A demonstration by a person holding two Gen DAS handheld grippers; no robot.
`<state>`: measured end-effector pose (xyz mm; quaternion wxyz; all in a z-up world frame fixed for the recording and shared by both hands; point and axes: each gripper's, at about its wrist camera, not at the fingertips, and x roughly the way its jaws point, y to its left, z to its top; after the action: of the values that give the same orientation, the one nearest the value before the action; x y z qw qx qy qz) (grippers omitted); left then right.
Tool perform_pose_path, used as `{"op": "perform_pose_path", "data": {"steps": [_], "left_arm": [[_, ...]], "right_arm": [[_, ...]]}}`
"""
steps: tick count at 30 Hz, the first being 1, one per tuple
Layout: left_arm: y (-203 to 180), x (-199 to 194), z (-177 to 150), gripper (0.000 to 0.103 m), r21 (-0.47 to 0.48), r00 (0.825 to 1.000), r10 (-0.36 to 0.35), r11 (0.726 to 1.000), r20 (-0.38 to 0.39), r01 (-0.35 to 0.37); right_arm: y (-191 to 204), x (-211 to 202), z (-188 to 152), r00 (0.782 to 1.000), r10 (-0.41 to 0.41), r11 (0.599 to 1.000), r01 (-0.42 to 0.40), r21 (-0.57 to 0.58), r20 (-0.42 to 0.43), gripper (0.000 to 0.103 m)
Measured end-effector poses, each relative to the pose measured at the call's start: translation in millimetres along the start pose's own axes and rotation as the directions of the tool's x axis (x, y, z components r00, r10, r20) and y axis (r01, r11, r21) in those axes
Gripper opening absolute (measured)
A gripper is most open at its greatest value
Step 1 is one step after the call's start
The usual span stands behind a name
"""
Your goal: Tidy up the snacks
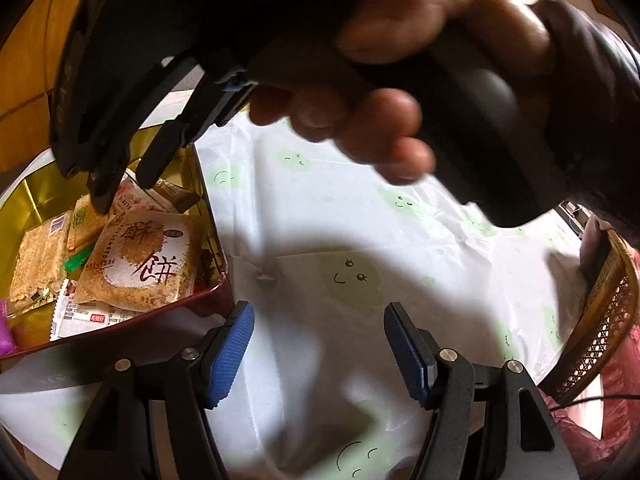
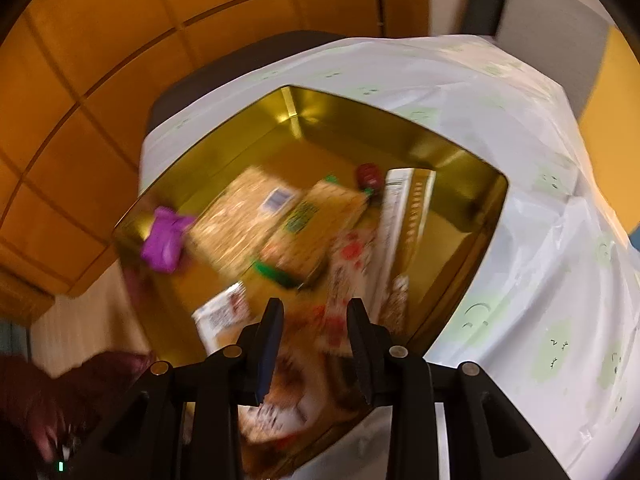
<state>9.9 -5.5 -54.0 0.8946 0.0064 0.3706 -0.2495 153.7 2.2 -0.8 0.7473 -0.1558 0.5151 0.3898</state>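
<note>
Left wrist view: my left gripper (image 1: 318, 350) hangs over the white tablecloth (image 1: 320, 208), pads spread, nothing between them. Gold tin (image 1: 210, 216) sits at left, snack packets (image 1: 140, 260) piled inside. My right hand (image 1: 400, 92) holds my right gripper (image 1: 122, 182) above the tin. Right wrist view (blurry): right gripper (image 2: 314, 344) partly apart over the packets (image 2: 280, 232); nothing pinched that I can see. Purple packet (image 2: 164, 240) lies at the tin's left.

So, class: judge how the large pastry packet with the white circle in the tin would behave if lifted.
The pastry packet looks flat and sealed, so probably light. Its crumbly printed contents suggest it is fragile. The glossy wrapper may slip and crinkle.
</note>
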Motion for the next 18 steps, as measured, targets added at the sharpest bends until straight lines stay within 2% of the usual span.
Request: {"op": "perform_pose_path", "data": {"steps": [4, 8, 13, 18], "left_arm": [[-6.9, 3.0, -2.5, 0.068, 0.011, 1.000, 0.001, 1.000, -0.006, -0.001], [-6.3, 5.2, -3.4, 0.068, 0.001, 1.000, 0.004, 1.000, -0.009, -0.004], [-4.4, 7.5, -3.6, 0.068, -0.015, 1.000, 0.003, 1.000, -0.013, -0.003], [-7.3, 8.1, -2.4, 0.068, -0.011, 1.000, 0.009, 1.000, -0.007, -0.009]], "right_arm": [[16.1, -0.2, -10.1, 0.999, 0.035, 0.996, -0.038, -0.083, -0.036, 0.033], [27.4, 11.4, -14.6, 0.997, -0.033, 0.988, 0.021, -0.156, -0.071, 0.033], [24.9, 17.8, -8.0, 0.996, -0.078, 0.985, 0.071, -0.154, -0.044, 0.033], [18.5, 10.2, -6.6, 0.998, -0.062, 0.992, 0.059, -0.114, -0.028, 0.033]]}}
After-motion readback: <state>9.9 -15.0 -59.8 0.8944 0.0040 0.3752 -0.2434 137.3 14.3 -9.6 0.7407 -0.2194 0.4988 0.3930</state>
